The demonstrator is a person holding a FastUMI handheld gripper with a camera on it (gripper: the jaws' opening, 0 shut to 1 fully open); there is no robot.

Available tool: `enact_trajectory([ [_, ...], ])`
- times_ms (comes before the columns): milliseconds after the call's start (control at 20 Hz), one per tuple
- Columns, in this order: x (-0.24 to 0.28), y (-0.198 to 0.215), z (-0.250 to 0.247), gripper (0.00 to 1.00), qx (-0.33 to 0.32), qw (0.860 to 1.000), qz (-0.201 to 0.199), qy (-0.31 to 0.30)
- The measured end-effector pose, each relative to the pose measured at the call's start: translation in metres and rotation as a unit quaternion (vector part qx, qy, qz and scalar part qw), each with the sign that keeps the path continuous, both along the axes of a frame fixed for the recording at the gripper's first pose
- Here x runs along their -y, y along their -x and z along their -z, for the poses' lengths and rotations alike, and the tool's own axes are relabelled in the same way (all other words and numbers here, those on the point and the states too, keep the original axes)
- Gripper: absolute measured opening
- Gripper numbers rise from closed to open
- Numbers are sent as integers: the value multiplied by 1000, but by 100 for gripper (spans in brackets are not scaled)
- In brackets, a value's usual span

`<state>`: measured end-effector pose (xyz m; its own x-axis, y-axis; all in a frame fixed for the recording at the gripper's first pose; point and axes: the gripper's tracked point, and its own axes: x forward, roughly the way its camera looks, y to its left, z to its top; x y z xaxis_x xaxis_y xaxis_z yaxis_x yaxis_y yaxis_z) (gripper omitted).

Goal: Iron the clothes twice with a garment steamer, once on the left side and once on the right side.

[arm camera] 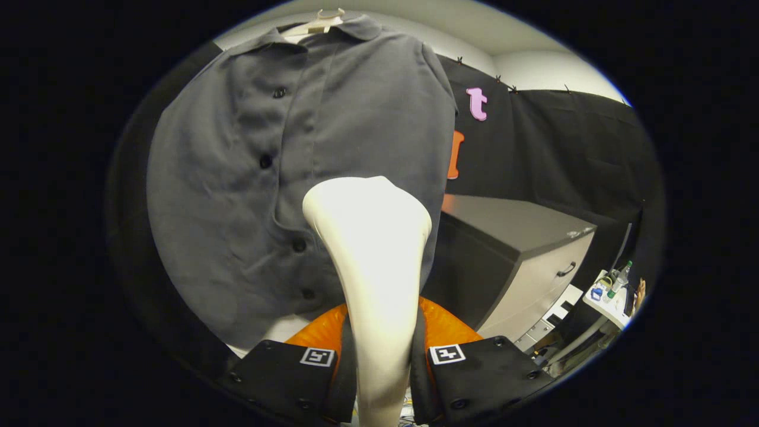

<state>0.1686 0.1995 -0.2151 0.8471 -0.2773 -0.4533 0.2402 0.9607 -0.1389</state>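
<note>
Steamer [372,255] upright in gripper [382,367], facing shirt [249,178]

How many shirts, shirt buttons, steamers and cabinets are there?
Shirts: 1, the grey shirt on its hanger.
Buttons on the shirt: 4.
Steamers: 1, the white steamer, clamped between the fingers of the hand-held gripper.
Cabinets: 1, the grey cabinet beside the shirt.
Total: 7.
</note>
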Motion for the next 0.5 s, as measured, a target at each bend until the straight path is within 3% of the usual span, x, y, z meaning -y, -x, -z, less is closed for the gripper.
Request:
enact_trajectory([
  [500, -73, -63, -150, 44, 148, 984, -103, -10],
])
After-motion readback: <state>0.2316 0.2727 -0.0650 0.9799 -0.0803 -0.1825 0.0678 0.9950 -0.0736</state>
